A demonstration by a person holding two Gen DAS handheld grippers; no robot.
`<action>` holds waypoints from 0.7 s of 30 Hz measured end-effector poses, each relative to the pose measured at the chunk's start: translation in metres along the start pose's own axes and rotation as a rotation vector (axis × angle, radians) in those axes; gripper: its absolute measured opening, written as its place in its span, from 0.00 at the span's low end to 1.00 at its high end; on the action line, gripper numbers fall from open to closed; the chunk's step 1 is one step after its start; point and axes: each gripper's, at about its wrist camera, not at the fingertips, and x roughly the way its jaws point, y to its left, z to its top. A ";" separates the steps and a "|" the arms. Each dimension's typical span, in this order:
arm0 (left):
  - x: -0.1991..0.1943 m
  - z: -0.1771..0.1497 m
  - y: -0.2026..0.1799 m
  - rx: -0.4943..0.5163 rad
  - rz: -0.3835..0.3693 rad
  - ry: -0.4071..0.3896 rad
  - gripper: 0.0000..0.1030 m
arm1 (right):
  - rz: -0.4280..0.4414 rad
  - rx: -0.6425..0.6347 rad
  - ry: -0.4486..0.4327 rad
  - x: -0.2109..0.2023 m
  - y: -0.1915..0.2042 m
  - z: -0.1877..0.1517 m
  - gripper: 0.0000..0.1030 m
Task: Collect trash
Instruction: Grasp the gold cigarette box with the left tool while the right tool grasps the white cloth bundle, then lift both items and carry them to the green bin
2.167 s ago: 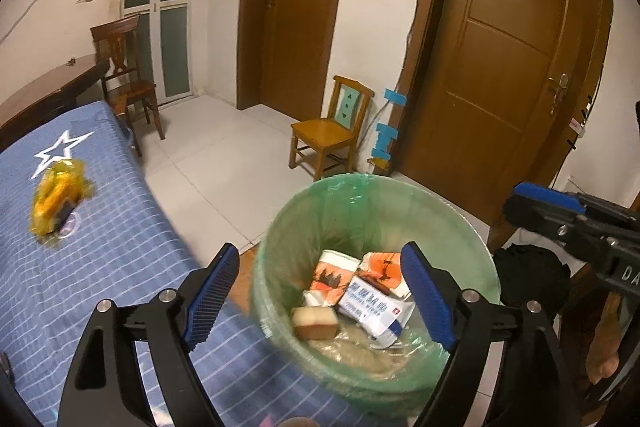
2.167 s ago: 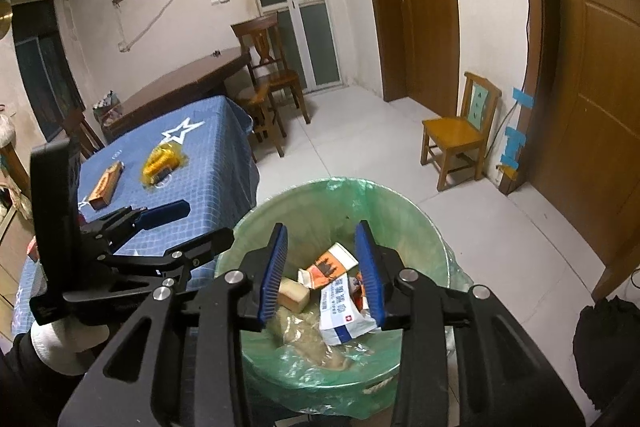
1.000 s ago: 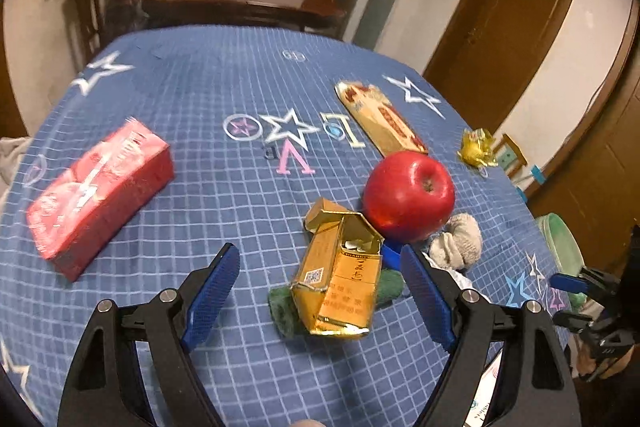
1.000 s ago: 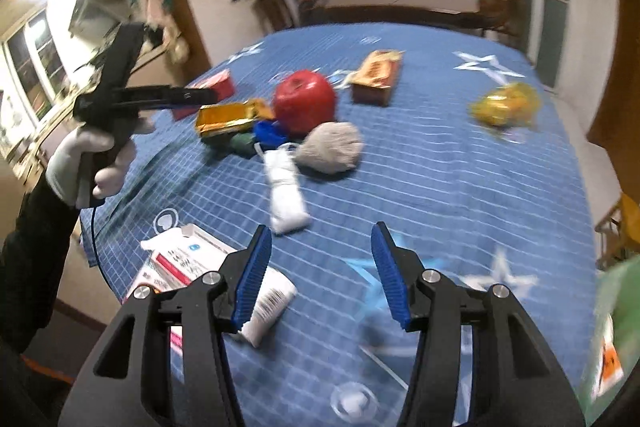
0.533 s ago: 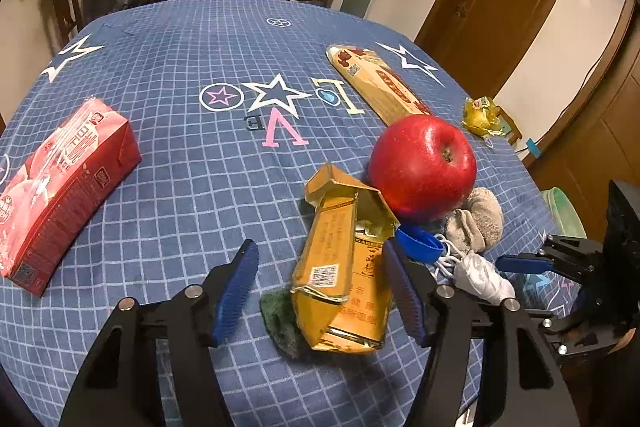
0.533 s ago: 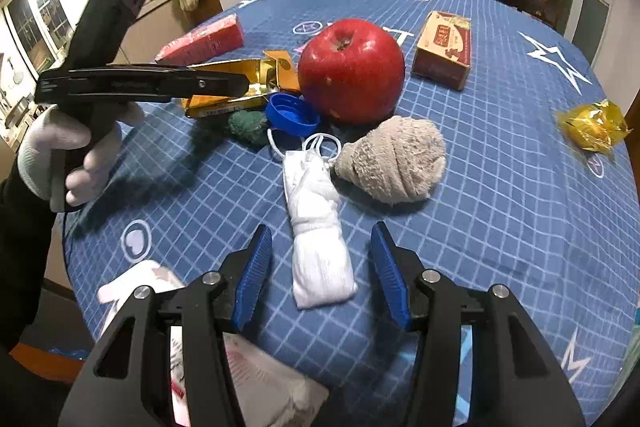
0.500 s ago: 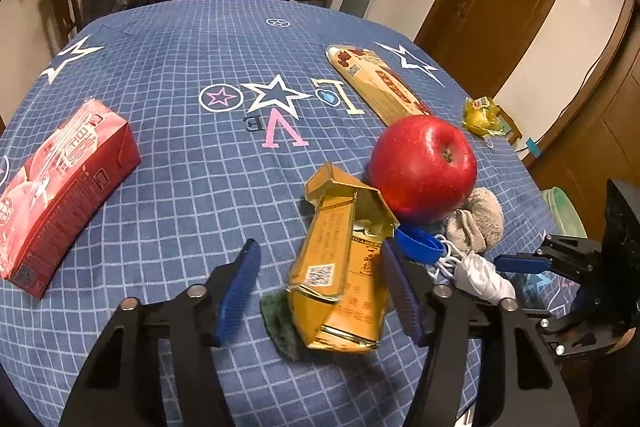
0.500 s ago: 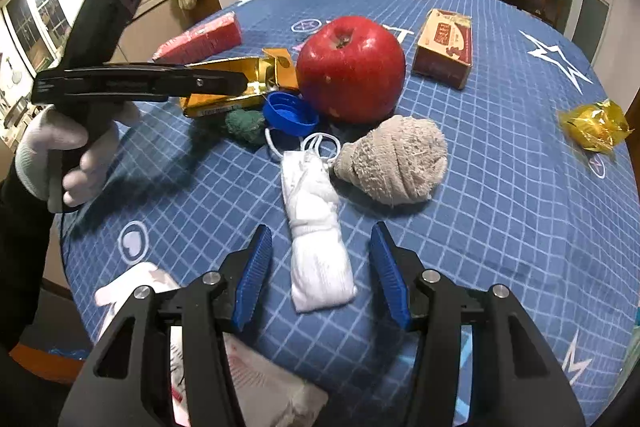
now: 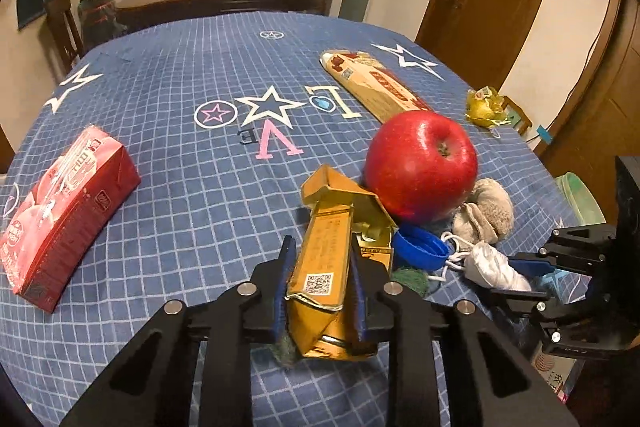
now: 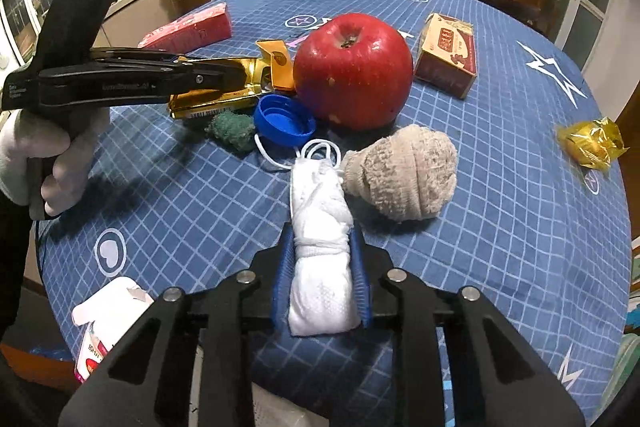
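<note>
A crumpled gold carton (image 9: 324, 267) lies on the blue checked tablecloth (image 9: 192, 187) in front of a red apple (image 9: 420, 163). My left gripper (image 9: 320, 287) has it between its jaws, which are closing, with both blue pads against its sides. From the right wrist view the gold carton (image 10: 216, 95) shows under the left gripper (image 10: 240, 75), held by a white-gloved hand (image 10: 48, 163). A rolled white face mask (image 10: 320, 259) sits between the closing jaws of my right gripper (image 10: 322, 279), pads touching it. The left wrist view shows the mask (image 9: 492, 267) and the right gripper (image 9: 520, 275) at the right.
Near the apple lie a blue bottle cap (image 10: 284, 119), a green scouring pad (image 10: 230, 127) and a beige cloth ball (image 10: 404, 179). A red carton (image 9: 64, 211), a long snack box (image 9: 372, 87), a yellow wrapper (image 10: 592, 143) and a white packet (image 10: 104, 331) lie around. A green bin (image 9: 580, 195) stands beyond the table edge.
Both grippers have dropped closer to the table and their jaws have narrowed: the left onto the gold carton, the right onto the white mask.
</note>
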 end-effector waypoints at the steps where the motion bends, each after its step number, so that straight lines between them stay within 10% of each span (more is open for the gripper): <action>1: -0.003 -0.002 -0.001 0.002 0.012 -0.011 0.24 | -0.002 0.003 -0.007 0.000 0.000 0.000 0.23; 21: -0.124 -0.056 -0.085 0.003 0.217 -0.400 0.23 | -0.075 0.120 -0.384 -0.100 0.025 -0.017 0.23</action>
